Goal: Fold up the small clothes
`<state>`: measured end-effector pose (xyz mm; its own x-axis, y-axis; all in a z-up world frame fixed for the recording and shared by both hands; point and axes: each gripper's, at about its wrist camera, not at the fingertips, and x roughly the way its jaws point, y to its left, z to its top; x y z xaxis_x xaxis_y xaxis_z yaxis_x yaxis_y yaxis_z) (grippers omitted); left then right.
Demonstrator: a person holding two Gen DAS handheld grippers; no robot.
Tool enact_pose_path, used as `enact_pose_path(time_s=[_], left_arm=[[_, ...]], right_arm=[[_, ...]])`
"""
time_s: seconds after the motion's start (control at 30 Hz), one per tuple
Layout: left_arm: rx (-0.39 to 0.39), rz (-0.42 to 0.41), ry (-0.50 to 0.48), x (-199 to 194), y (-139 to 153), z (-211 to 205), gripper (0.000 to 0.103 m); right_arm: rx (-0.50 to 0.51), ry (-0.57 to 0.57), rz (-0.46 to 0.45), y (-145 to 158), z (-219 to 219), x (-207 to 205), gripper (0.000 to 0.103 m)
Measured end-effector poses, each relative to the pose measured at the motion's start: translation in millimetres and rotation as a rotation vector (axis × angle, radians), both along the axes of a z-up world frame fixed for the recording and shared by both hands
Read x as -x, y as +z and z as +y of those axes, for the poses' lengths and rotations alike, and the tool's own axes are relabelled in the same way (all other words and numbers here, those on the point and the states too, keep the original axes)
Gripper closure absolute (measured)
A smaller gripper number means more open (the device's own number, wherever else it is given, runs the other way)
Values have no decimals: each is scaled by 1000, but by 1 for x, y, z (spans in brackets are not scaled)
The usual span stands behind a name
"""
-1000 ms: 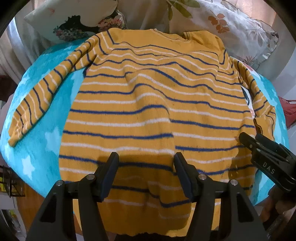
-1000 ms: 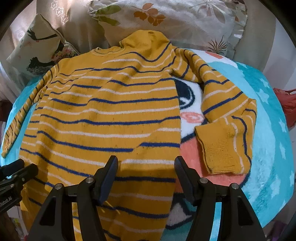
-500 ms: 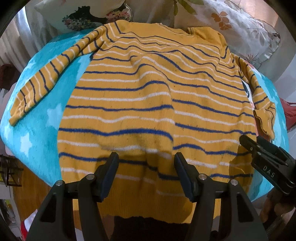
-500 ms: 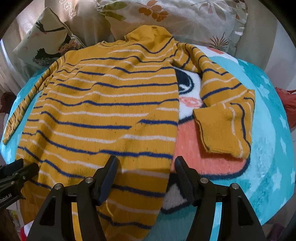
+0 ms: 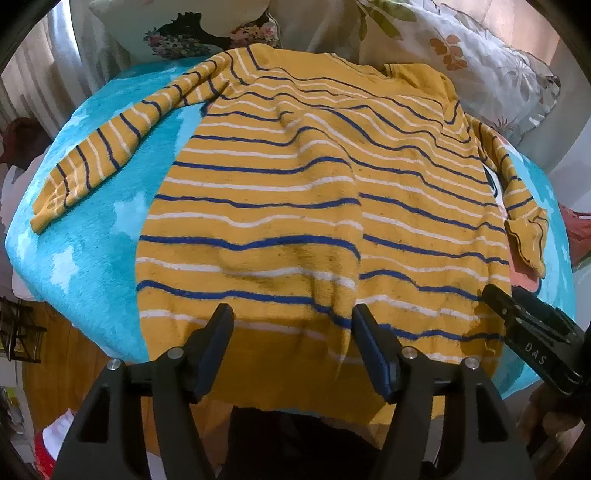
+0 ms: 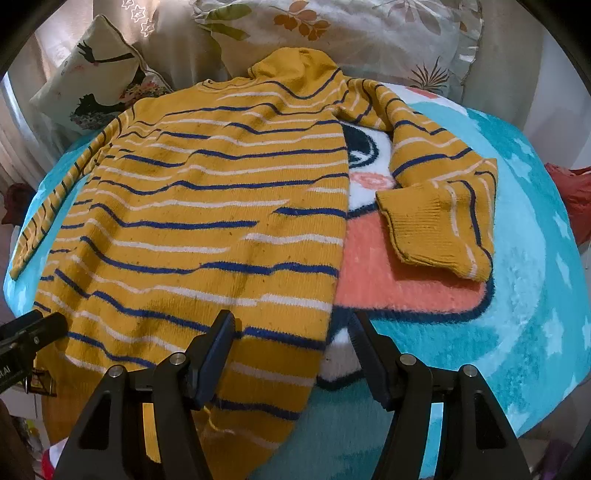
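Two black two-finger grippers were in my hands, both held low over the near hem of a mustard-yellow knitted sweater with blue and white stripes (image 5: 314,206). My left gripper (image 5: 293,343) filled the bottom of its own view, jaws spread wide with only the hem showing in the gap, gripping nothing. My right gripper (image 6: 291,347) sat the same way at the bottom of its view, jaws wide apart and empty, one finger over the sweater's lower right corner, the other over a fluffy turquoise blanket with a white and coral cartoon face (image 6: 517,295). The sweater lay spread flat on that blanket, filling the middle of both frames, neck toward the top. One sleeve (image 5: 96,162) stretched out toward the left edge of the left view. The other sleeve (image 6: 439,199) was bent back on itself at centre right of the right view. Floral-print cream pillows (image 6: 332,33) lined the top edge.
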<state>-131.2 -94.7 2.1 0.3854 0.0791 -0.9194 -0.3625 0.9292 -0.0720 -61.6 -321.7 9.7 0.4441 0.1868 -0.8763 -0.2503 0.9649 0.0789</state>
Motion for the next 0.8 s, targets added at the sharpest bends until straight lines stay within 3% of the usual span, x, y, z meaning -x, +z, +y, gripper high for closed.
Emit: enact_pose_path(time_s=[0.2, 0.6, 0.8], left_arm=[[-1, -8, -1, 3, 2, 4, 38], [-19, 0, -25, 5, 4, 6, 38], [-22, 6, -31, 3, 4, 6, 38]], right_arm=[[40, 9, -15, 3, 5, 4, 34], [216, 51, -141, 25, 27, 16, 30], [224, 57, -142, 26, 29, 16, 29]])
